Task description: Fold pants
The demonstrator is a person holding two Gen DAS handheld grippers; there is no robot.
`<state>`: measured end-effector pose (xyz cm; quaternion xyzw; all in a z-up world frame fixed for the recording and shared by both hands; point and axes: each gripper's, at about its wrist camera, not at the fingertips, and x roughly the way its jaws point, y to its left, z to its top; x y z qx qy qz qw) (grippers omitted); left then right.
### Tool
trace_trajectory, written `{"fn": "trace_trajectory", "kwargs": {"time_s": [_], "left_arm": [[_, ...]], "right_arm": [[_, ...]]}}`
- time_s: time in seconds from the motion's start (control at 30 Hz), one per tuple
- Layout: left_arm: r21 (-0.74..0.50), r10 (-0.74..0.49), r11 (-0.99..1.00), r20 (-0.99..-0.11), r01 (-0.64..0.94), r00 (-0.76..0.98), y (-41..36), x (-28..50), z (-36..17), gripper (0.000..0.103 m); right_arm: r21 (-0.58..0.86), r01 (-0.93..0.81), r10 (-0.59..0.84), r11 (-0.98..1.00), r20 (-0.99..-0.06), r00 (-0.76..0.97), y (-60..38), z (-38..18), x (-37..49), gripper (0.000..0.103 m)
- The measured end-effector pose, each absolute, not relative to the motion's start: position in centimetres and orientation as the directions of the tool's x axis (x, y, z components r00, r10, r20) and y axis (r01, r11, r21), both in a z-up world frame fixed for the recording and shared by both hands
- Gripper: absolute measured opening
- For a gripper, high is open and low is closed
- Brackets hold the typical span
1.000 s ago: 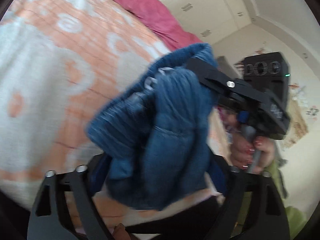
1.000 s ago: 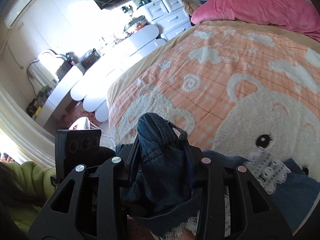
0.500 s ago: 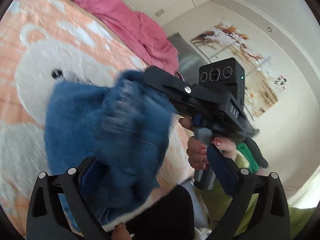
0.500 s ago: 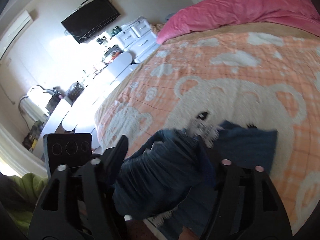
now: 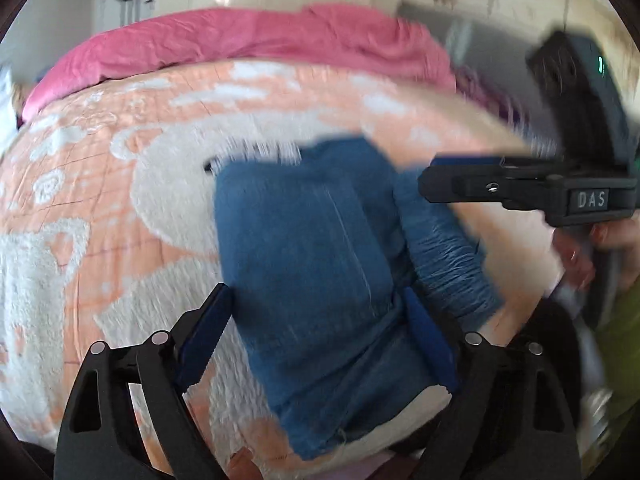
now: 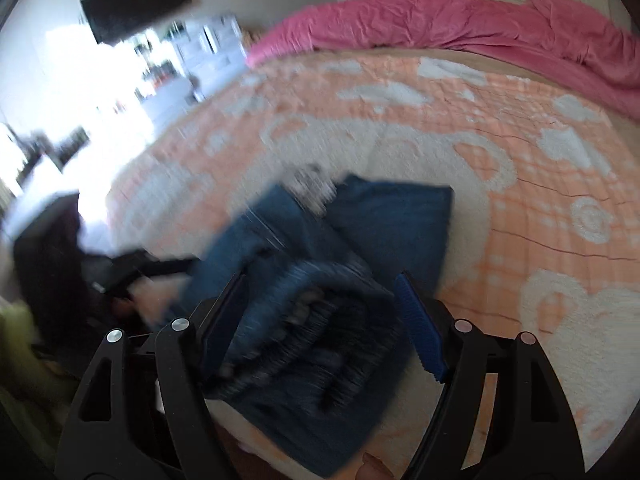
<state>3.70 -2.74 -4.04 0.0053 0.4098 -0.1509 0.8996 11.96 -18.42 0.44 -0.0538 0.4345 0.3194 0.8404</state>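
Left side of the bed: the orange-and-white fleece blanket with bear shapes (image 5: 100,208) lies bare and flat, open ground out to the rounded near edge. Far edge banked by a crumpled pink duvet (image 5: 240,40), running the full width.

Centre: the blue denim pants (image 5: 312,248) lie bundled on the blanket near the front edge, one flat rectangular panel stretching away from the person, a gathered elastic waistband (image 6: 320,320) bunched nearest the front. A pale lace trim (image 6: 312,188) shows at the far fold, blurred.

Left gripper (image 5: 320,340): black fingers with blue pads, spread wide on either side of the denim; the jaws have just been closing a little. Left pad stands clear of the cloth; the right pad sits against its edge, contact uncertain through blur.

Right gripper (image 6: 320,324): jaws wide and just opening further, waistband lying between them, gap visible at the right pad (image 6: 420,332).

Right of the pants: long run of free blanket toward the far corner. Beyond the bed's left edge in the right wrist view, a black wall-mounted television (image 6: 136,0) and white drawers (image 6: 208,48), all smeared.
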Motion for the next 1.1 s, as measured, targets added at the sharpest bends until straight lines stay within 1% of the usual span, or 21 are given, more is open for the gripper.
{"fn": "trace_trajectory", "kwargs": {"time_s": [0.03, 0.1, 0.17, 0.23, 0.37, 0.43, 0.47, 0.5, 0.53, 0.57, 0.6, 0.63, 0.67, 0.7, 0.8, 0.83, 0.87, 0.9, 0.97, 1.03, 1.1], "left_arm": [[-0.097, -0.259, 0.953, -0.749, 0.286, 0.610, -3.0, 3.5, -4.4, 0.085], [-0.106, -0.276, 0.946, -0.763, 0.308, 0.585, -3.0, 3.2, -5.2, 0.085], [-0.108, -0.283, 0.943, -0.756, 0.314, 0.590, -2.7, 3.1, -5.1, 0.085], [-0.144, -0.305, 0.943, -0.736, 0.300, 0.604, -2.1, 2.9, -4.1, 0.085], [-0.194, -0.334, 0.941, -0.640, 0.276, 0.691, -0.1, 1.6, -1.5, 0.085], [-0.226, -0.371, 0.928, -0.607, 0.295, 0.703, 0.4, 1.2, -0.9, 0.077], [-0.232, -0.386, 0.922, -0.602, 0.310, 0.699, 0.2, 1.0, -0.8, 0.064], [-0.230, -0.396, 0.917, -0.603, 0.325, 0.693, -0.1, 0.8, -0.8, 0.058], [-0.220, -0.403, 0.913, -0.610, 0.343, 0.682, -0.6, 0.6, -1.0, 0.055], [-0.213, -0.415, 0.906, -0.619, 0.366, 0.666, -1.2, 0.5, -1.3, 0.044], [-0.212, -0.427, 0.899, -0.627, 0.384, 0.652, -1.8, 0.4, -1.5, 0.036], [-0.208, -0.437, 0.891, -0.634, 0.403, 0.638, -2.3, 0.3, -1.7, 0.033], [-0.196, -0.445, 0.882, -0.643, 0.428, 0.623, -2.9, 0.0, -1.9, 0.026], [-0.186, -0.446, 0.878, -0.650, 0.441, 0.615, -3.4, -0.1, -2.1, 0.024], [-0.183, -0.451, 0.866, -0.687, 0.466, 0.570, -4.2, -0.2, -3.1, 0.024], [-0.186, -0.449, 0.865, -0.701, 0.466, 0.554, -4.3, 0.0, -3.4, 0.024], [-0.194, -0.448, 0.866, -0.712, 0.461, 0.541, -4.3, 0.2, -3.8, 0.024], [-0.211, -0.454, 0.865, -0.715, 0.455, 0.532, -4.0, 0.4, -4.2, 0.024], [-0.247, -0.473, 0.861, -0.713, 0.445, 0.518, -3.5, 0.7, -4.3, 0.024], [-0.286, -0.493, 0.855, -0.709, 0.434, 0.505, -3.0, 1.0, -4.5, 0.024], [-0.305, -0.504, 0.851, -0.706, 0.428, 0.498, -2.7, 1.0, -4.5, 0.024]], "right_arm": [[0.104, -0.591, 0.419, 0.800, -0.802, 0.426, -18.1, -0.7, 11.5, 0.069], [0.069, -0.586, 0.383, 0.807, -0.817, 0.431, -18.8, -2.1, 11.2, 0.072], [0.124, -0.568, 0.412, 0.814, -0.812, 0.414, -19.8, -2.3, 11.1, 0.073], [0.167, -0.570, 0.456, 0.805, -0.788, 0.413, -20.3, -1.0, 10.9, 0.074], [0.194, -0.604, 0.527, 0.773, -0.726, 0.442, -19.9, 2.5, 11.3, 0.074], [0.189, -0.625, 0.540, 0.757, -0.720, 0.436, -18.6, 3.6, 12.3, 0.074], [0.185, -0.635, 0.541, 0.750, -0.724, 0.428, -18.0, 3.9, 12.9, 0.074], [0.182, -0.646, 0.540, 0.741, -0.733, 0.413, -17.1, 4.0, 13.6, 0.073], [0.182, -0.657, 0.536, 0.732, -0.749, 0.390, -16.1, 3.7, 14.6, 0.070], [0.190, -0.663, 0.534, 0.724, -0.764, 0.363, -15.3, 3.4, 15.4, 0.063], [0.197, -0.670, 0.529, 0.716, -0.779, 0.336, -14.5, 3.0, 16.1, 0.060], [0.201, -0.675, 0.514, 0.710, -0.802, 0.302, -13.5, 2.3, 17.0, 0.058], [0.198, -0.679, 0.498, 0.707, -0.821, 0.279, -12.7, 1.7, 17.4, 0.057], [0.189, -0.684, 0.482, 0.704, -0.835, 0.266, -12.2, 1.3, 17.7, 0.057], [0.155, -0.698, 0.413, 0.700, -0.884, 0.218, -10.6, -0.8, 18.3, 0.057], [0.157, -0.698, 0.400, 0.699, -0.895, 0.199, -10.4, -1.4, 18.4, 0.051], [0.175, -0.698, 0.401, 0.695, -0.899, 0.175, -10.1, -2.1, 18.2, 0.040], [0.192, -0.700, 0.417, 0.688, -0.894, 0.165, -10.0, -2.2, 17.9, 0.033], [0.188, -0.712, 0.434, 0.676, -0.883, 0.179, -9.7, -1.8, 17.1, 0.012], [0.162, -0.711, 0.434, 0.684, -0.874, 0.219, -9.5, -1.2, 16.5, 0.005], [0.153, -0.688, 0.443, 0.709, -0.856, 0.266, -9.7, -0.1, 16.6, 0.004]]}}
